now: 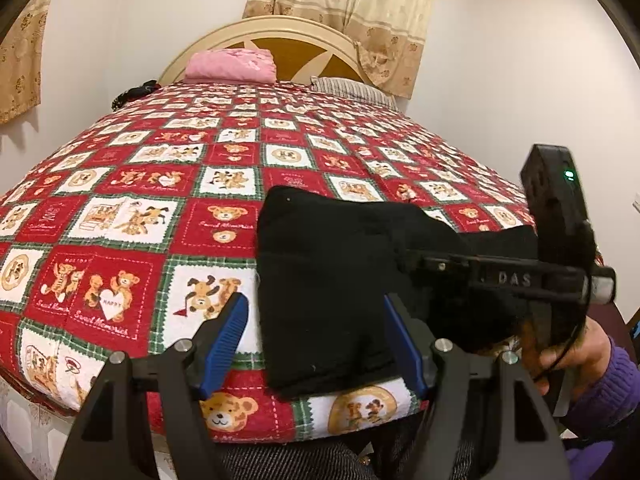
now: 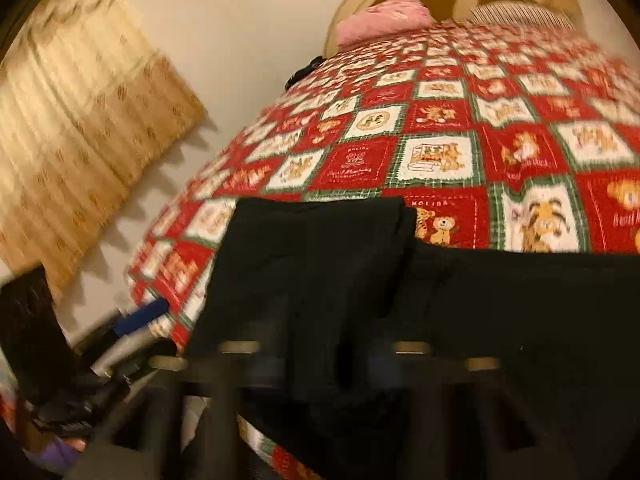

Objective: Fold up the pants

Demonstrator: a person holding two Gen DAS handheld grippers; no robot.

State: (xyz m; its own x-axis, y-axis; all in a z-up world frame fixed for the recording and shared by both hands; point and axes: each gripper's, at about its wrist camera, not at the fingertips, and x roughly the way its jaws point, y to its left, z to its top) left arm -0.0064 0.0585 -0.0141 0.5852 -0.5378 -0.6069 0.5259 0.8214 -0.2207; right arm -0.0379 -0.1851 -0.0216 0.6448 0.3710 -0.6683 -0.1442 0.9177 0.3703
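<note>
The black pants [image 1: 332,292] lie mostly folded on the bed [image 1: 132,184]. The left gripper [image 1: 316,340] hovers, fingers spread; the right gripper's [image 1: 404,260] fingers can't be read. Next likely: a final tidy fold.

Teddy-print quilt [image 1: 132,184] on bed, pink folded cloth [image 1: 231,65] by headboard [image 1: 288,28] (striped pillow [image 1: 354,89] beside), curtains [image 1: 352,12] behind.

My left gripper [image 1: 316,340] hangs low with its blue-padded fingers [image 1: 222,344] spread wide and holding nothing, while my right gripper [image 1: 408,260] reaches in level from the right, my right hand [image 1: 576,356] wrapped around its handle, its fingertips hidden in black cloth.
</note>
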